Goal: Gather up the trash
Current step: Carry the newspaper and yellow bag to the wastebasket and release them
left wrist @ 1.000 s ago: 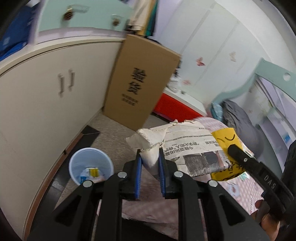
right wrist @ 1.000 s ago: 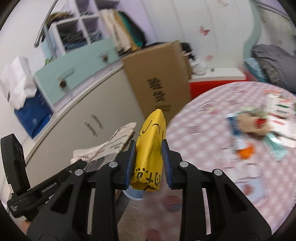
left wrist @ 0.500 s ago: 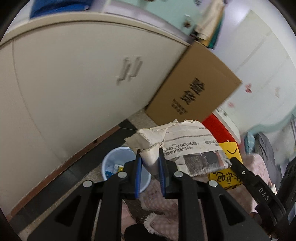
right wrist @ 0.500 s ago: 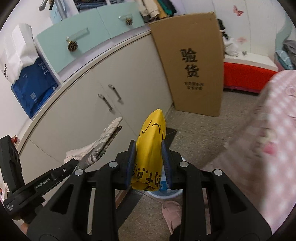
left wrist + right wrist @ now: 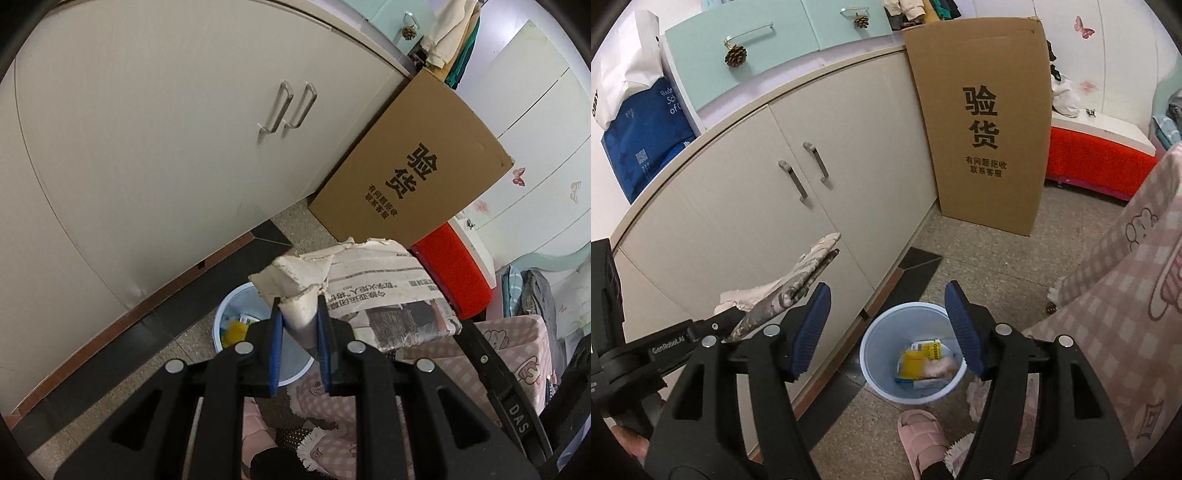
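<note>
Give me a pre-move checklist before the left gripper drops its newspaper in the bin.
1. Left gripper clamped on the folded newspaper: ok.
2. Right gripper jaws opening, nothing between them: ok.
3. Yellow bag lying inside the trash bin: ok.
4. Newspaper directly above the bin mouth: cannot tell; in the left wrist view the bin shows left of the grip.
5. Bin upright on the floor: ok.
6. Pink slipper outside the bin, beside it: ok.
</note>
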### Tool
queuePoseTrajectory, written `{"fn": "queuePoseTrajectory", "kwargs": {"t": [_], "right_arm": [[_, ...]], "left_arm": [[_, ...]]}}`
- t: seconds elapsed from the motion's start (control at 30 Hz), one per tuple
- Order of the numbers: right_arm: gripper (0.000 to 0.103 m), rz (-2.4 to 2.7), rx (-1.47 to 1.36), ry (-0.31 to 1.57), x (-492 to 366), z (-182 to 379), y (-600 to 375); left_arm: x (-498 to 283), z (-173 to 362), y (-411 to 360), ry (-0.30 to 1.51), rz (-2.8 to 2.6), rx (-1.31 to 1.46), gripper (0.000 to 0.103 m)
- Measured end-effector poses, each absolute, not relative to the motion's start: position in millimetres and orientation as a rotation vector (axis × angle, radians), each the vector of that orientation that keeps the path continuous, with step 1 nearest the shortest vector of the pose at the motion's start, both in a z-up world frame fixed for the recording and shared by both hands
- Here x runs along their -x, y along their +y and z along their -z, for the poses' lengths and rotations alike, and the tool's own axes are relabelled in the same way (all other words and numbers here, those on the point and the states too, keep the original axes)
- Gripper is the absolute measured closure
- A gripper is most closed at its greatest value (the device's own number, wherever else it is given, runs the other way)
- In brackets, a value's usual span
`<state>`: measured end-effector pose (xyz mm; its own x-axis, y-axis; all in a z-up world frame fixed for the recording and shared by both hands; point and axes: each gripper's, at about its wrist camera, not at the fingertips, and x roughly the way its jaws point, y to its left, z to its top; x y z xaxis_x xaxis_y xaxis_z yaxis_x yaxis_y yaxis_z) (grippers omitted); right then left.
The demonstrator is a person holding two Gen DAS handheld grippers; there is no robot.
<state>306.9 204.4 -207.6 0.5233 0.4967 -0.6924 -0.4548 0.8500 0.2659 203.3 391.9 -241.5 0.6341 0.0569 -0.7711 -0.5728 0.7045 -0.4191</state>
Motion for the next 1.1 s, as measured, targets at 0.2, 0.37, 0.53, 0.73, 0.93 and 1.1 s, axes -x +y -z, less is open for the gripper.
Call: {"fn": "queuePoseTrajectory", "kwargs": {"t": [0.2,0.37,0.53,0.73,0.93,1.1], "right_arm": [[0.036,-0.552,-0.059,0.831,-303,202,196],[0.034,-0.515,-0.068,0.813,-303,198,187],[0.034,-0.497,-0.086,0.808,-307,195,181],[0.032,-0.482,-0.082,0.781,-306,191,179],[0.032,-0.458,-0.097,0.77,-306,191,172],[0.032,-0.453,-0.107,0.78,-304,190,166]], "left_arm": [[-212,247,386,0.825,-0.387,0.709,0.087],[-220,251,384,0.835,-0.384,0.7,0.087],[-229,252,379,0.844,-0.376,0.688,0.087],[-245,250,371,0.848,-0.366,0.662,0.087],[-265,252,367,0.877,-0.357,0.64,0.067],[-268,254,364,0.882,-0.375,0.65,0.036]]}}
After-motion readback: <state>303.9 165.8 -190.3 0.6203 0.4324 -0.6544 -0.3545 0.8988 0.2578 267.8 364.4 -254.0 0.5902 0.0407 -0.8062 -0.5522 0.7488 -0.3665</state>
